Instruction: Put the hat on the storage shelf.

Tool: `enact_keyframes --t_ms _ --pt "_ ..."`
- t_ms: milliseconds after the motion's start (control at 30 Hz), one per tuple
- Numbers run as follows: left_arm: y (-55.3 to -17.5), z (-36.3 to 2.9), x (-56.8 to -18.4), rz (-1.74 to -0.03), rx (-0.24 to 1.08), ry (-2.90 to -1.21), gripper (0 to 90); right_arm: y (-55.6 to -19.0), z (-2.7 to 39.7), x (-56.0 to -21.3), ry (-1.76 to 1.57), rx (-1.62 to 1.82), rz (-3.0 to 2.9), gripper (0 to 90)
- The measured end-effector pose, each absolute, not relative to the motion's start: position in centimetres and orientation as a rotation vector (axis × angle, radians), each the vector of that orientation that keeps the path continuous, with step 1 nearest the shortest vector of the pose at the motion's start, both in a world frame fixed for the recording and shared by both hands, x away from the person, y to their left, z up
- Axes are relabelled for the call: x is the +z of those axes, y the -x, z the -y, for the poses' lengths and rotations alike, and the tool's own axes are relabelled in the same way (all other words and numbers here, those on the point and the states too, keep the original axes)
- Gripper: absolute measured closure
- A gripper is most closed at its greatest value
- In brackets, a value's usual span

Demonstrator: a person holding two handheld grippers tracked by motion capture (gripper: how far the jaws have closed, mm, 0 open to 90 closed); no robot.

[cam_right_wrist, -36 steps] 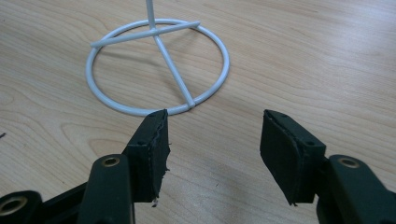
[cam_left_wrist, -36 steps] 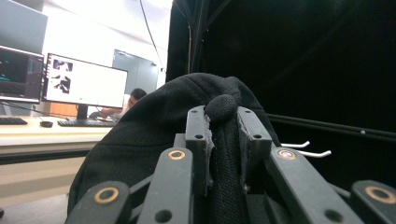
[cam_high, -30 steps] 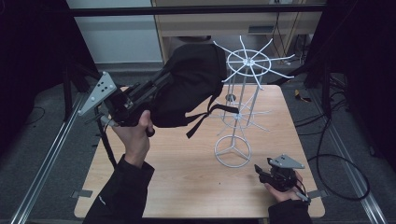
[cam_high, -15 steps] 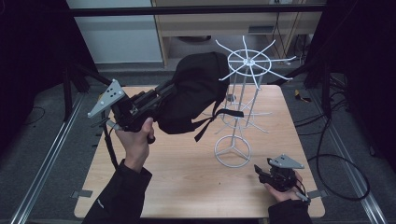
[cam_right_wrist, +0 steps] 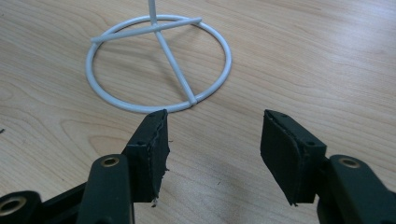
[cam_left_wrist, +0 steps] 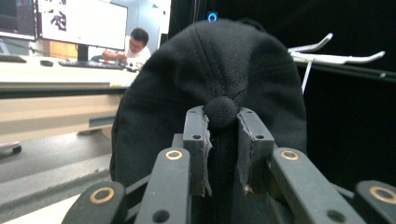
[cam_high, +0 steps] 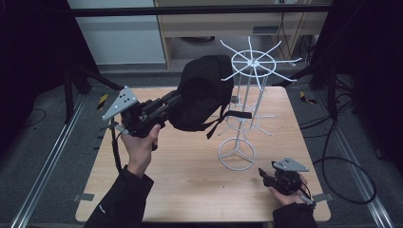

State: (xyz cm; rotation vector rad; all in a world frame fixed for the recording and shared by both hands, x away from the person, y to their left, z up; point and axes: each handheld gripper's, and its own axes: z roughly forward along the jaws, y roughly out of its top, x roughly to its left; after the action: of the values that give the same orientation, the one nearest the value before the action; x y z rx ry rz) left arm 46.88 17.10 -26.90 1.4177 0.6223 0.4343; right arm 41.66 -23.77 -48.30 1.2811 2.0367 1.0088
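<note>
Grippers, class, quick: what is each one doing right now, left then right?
Left gripper: shut on the black fabric cap, held up beside the white wire rack.
Right gripper: open, holding nothing, low over the wooden table.

Left gripper (cam_high: 166, 105) raised, jaws clamped; right gripper (cam_high: 266, 175) low, jaws apart.

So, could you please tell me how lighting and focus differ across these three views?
High view: dim, dark surroundings, the black cap losing detail, the table evenly lit. Left gripper view: cap and fingers sharp, bright background room soft and a little washed out. Right gripper view: well lit, wood grain and white rack base crisp, near fingers slightly soft.
</note>
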Motion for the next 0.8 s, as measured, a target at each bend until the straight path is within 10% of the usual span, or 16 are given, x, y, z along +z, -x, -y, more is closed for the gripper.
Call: enact_keyframes --t_ms 467,800 --pt "-47.2 -16.2 -28.2 -0.646 0.476 -1.496 73.2 -41.7 23.8 -48.3 -1.277 1.006 -2.039 41.4" --pt "-46.5 -16.9 -28.5 -0.641 0.511 -1.486 51.7 -41.7 23.8 -48.4 -1.277 1.004 -2.039 40.8"
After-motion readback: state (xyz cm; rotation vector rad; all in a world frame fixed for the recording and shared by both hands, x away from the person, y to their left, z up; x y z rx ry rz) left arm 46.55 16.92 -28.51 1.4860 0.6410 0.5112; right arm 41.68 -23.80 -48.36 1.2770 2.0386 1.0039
